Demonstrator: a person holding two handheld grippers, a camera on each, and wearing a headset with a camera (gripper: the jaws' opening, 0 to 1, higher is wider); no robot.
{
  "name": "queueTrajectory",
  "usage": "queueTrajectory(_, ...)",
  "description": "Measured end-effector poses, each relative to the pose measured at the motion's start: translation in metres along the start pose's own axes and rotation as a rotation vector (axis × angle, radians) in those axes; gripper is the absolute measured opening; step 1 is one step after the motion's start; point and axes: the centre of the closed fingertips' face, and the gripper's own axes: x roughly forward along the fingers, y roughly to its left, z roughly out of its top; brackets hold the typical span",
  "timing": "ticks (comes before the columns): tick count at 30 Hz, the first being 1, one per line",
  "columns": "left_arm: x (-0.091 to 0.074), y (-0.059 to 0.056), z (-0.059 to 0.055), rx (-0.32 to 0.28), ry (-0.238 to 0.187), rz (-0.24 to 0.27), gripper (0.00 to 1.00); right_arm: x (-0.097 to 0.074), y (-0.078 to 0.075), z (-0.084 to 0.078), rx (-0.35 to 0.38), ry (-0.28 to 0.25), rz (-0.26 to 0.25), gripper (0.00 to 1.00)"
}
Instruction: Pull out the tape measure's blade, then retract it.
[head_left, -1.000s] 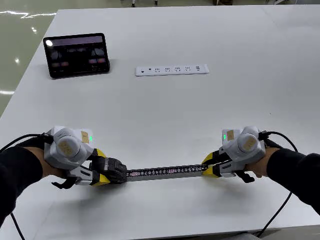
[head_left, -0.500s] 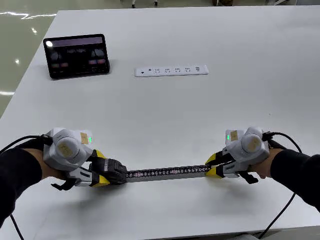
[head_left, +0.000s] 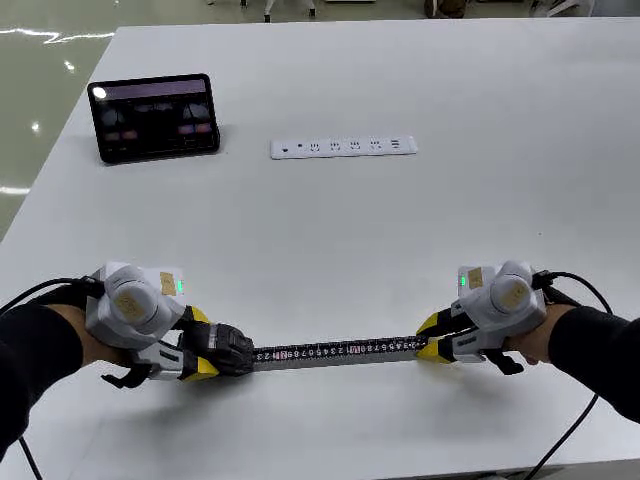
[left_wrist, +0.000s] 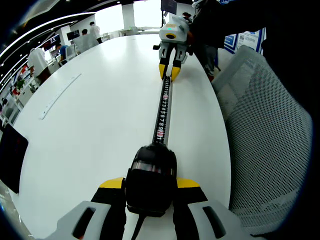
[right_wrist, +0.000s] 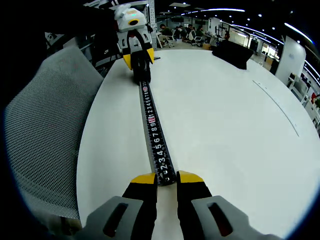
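A black tape measure case (head_left: 229, 350) lies on the white table (head_left: 330, 230) near its front edge, with my left gripper (head_left: 205, 342) shut on it. The black numbered blade (head_left: 335, 351) runs flat and straight to the right. My right gripper (head_left: 427, 337) is shut on the blade's end. The left gripper view has the case (left_wrist: 151, 177) between the yellow-tipped jaws of the left gripper (left_wrist: 150, 184), and the blade (left_wrist: 163, 112) leading to the right gripper (left_wrist: 169, 70). In the right gripper view the blade (right_wrist: 152, 132) starts at my right gripper (right_wrist: 166, 178) and reaches the left gripper (right_wrist: 135, 57).
A dark tablet (head_left: 155, 113) stands at the far left of the table. A white power strip (head_left: 343, 146) lies at the far middle. A grey mesh chair (left_wrist: 265, 130) (right_wrist: 45, 125) sits just off the table's front edge.
My right gripper has moved a little to the right with the blade's end, so more blade is out. The left gripper and the case have stayed about where they were.
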Motion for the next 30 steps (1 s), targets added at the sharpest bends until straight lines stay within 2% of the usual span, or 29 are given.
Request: queueTrajectory(30,-0.0001,-0.0002,-0.0042,-0.005,0.003,0.004,0.32,-0.0003,0.0011,0.0,0.018,-0.004,0.011,0.1)
